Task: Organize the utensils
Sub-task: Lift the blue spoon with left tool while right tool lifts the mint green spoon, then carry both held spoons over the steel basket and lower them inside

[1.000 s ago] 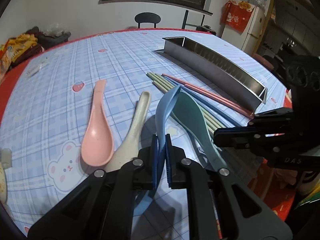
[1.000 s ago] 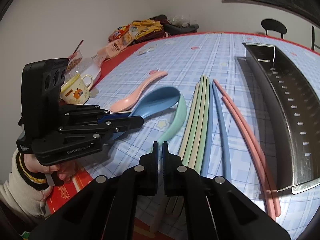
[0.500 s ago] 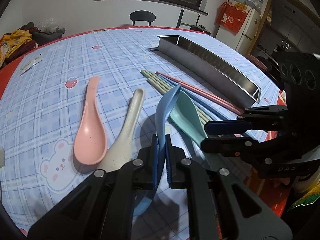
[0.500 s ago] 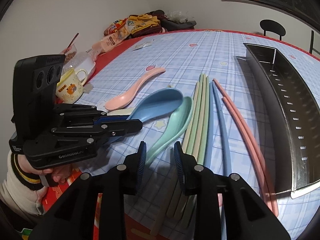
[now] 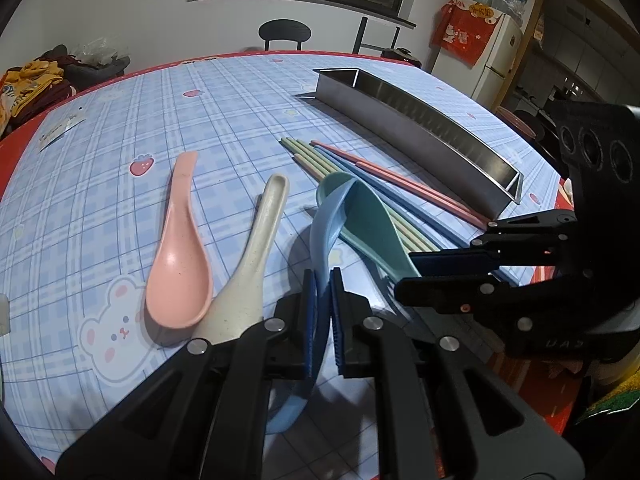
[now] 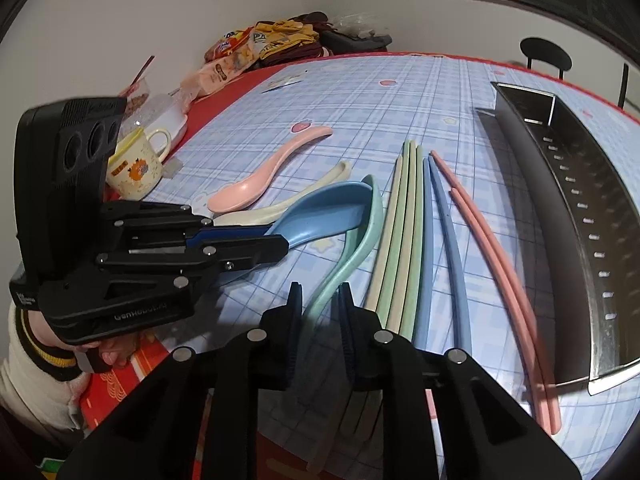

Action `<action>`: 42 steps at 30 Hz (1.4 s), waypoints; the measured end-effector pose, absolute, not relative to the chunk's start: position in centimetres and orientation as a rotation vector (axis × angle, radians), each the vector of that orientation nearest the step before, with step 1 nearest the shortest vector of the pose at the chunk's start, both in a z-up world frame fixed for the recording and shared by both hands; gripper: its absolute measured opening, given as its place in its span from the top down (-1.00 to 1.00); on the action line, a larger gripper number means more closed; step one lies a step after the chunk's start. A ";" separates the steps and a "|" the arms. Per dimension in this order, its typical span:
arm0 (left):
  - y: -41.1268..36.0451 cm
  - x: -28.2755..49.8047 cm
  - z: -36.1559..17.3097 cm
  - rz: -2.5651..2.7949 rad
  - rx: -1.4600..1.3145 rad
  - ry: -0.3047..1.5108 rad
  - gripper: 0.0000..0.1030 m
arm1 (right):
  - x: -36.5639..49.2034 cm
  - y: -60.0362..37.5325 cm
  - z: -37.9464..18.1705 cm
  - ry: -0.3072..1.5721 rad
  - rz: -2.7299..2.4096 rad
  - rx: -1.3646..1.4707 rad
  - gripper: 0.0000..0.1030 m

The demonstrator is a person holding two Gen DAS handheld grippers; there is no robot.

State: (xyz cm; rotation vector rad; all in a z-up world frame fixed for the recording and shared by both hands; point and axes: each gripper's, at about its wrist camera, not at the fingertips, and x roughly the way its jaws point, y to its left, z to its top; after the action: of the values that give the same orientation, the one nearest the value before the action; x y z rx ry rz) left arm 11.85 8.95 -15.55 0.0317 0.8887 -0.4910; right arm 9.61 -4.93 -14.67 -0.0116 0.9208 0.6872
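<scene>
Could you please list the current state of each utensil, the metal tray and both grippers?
left gripper: shut on the blue spoon's handle.
blue spoon: held, bowl over the green spoon.
right gripper: jaws just closing around the green spoon's handle.
green spoon: lying on the table.
pink spoon: lying free, bowl up.
cream spoon: lying free.
chopsticks: side by side on the table.
metal tray: empty.

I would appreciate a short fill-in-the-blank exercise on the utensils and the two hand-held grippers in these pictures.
1. The left hand-held gripper is shut on the ____ spoon.
2. The handle of the ____ spoon lies between the fingers of the right hand-held gripper.
3. The pink chopsticks lie nearest the ____ tray.
4. The pink spoon lies beside the ____ spoon.

Missing words: blue; green; metal; white
</scene>
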 end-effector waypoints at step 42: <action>13.2 10.3 -13.1 -0.307 -0.168 0.762 0.78 | 10.9 -11.0 -13.2 0.847 0.740 0.309 0.86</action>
State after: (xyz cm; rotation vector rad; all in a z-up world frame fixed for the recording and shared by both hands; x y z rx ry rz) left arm 10.34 13.19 -13.10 -0.1677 0.7620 -0.3074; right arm 10.94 -10.95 -13.24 0.3088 0.8474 0.7400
